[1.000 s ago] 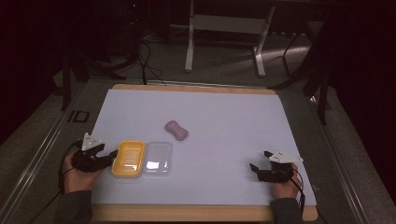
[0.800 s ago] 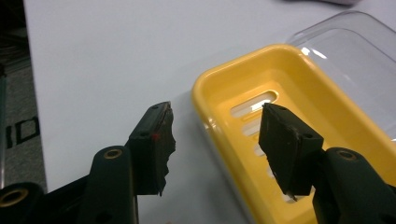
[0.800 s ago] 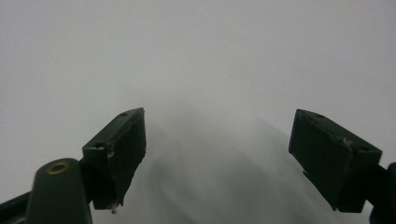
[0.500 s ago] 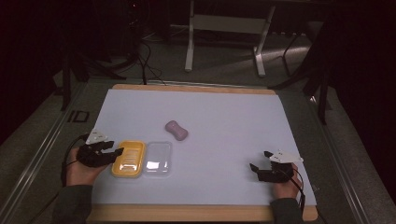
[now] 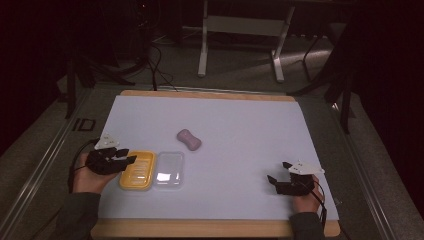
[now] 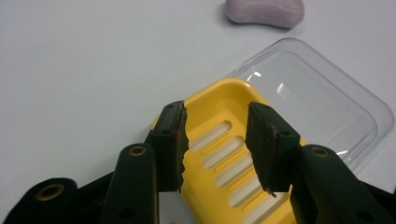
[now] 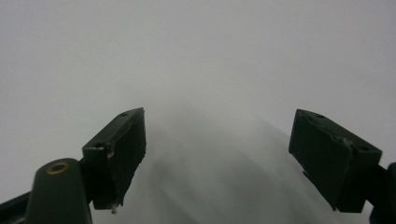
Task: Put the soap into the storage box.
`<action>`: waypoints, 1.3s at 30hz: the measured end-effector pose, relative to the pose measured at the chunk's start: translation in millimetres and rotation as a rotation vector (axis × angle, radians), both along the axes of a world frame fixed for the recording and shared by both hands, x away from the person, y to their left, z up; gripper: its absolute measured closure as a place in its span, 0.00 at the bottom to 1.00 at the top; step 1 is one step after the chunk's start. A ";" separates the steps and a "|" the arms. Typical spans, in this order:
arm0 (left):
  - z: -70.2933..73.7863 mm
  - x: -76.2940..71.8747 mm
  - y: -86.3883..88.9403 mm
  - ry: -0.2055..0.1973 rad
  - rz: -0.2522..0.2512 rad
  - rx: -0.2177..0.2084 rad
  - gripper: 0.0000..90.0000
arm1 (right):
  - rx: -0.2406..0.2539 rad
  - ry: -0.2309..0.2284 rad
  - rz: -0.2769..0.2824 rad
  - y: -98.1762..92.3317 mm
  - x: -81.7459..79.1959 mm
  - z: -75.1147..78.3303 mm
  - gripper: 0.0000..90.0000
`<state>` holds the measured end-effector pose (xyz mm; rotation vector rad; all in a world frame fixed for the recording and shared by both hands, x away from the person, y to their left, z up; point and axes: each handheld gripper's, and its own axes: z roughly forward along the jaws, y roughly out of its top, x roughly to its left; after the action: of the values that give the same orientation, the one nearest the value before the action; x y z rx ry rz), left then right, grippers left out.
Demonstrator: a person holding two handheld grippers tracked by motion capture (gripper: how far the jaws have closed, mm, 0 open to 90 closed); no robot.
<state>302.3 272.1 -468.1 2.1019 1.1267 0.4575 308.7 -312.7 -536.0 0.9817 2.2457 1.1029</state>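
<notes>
A yellow slotted soap dish (image 5: 137,170) (image 6: 229,154) lies at the table's front left, with a clear plastic lid (image 5: 169,169) (image 6: 317,93) touching its right side. A mauve bar of soap (image 5: 189,139) (image 6: 264,11) rests farther back, near the middle. My left gripper (image 5: 129,158) (image 6: 215,140) is open, and its jaws hang over the dish's left rim with the yellow tray between them, not closed on it. At the front right, my right gripper (image 5: 272,181) (image 7: 224,154) is wide open just above bare white tabletop, with nothing between its jaws.
The white mat (image 5: 240,130) lies on a wooden board (image 5: 210,228) whose front edge runs just ahead of both hands. Metal stand legs (image 5: 240,40) and cables (image 5: 155,65) sit on the dark floor behind the table.
My left gripper has moved right, from beside the yellow dish to over its left rim. The right gripper has hardly moved.
</notes>
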 end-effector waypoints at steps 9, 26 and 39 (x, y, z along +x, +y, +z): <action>3.0 7.5 -14.3 0.009 -0.053 0.024 0.67 | 0.000 0.001 0.000 0.5 -0.2 -0.1 0.21; 6.7 19.8 -35.5 0.019 -0.122 0.069 0.69 | -0.010 -0.003 0.004 1.3 -0.4 -0.3 0.21; 7.2 29.0 -47.3 0.031 -0.174 0.122 0.69 | -0.015 -0.001 0.007 1.9 -0.6 -0.4 0.21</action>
<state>331.3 224.8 -460.9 2.2971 0.9435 0.4214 308.1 -310.7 -536.4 0.9679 2.2549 1.0875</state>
